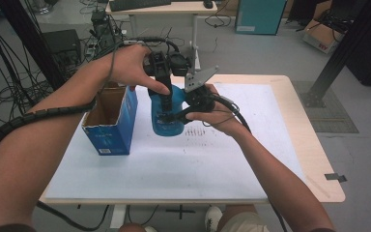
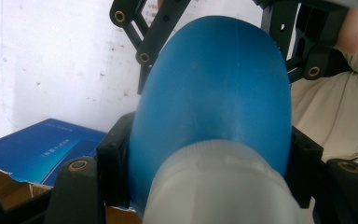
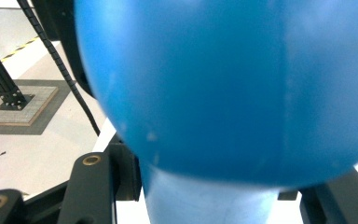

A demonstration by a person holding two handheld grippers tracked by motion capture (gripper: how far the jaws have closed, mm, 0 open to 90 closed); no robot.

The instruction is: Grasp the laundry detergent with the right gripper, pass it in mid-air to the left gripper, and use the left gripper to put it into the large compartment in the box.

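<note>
You have both grippers clamped on the blue bottle (image 1: 166, 118), which stands upright on the white mat (image 1: 174, 164). Your left gripper (image 1: 162, 99) grips it from above, near the pale cap (image 2: 219, 186), a part seen clearly from the left gripper view. Your right gripper (image 1: 186, 112) holds the body lower down from the side; its own view adds the floor and black frame leg (image 3: 0, 79) beyond. The open blue box (image 1: 111, 118) sits just beside your left fingers. The near half of the mat lies open.
</note>
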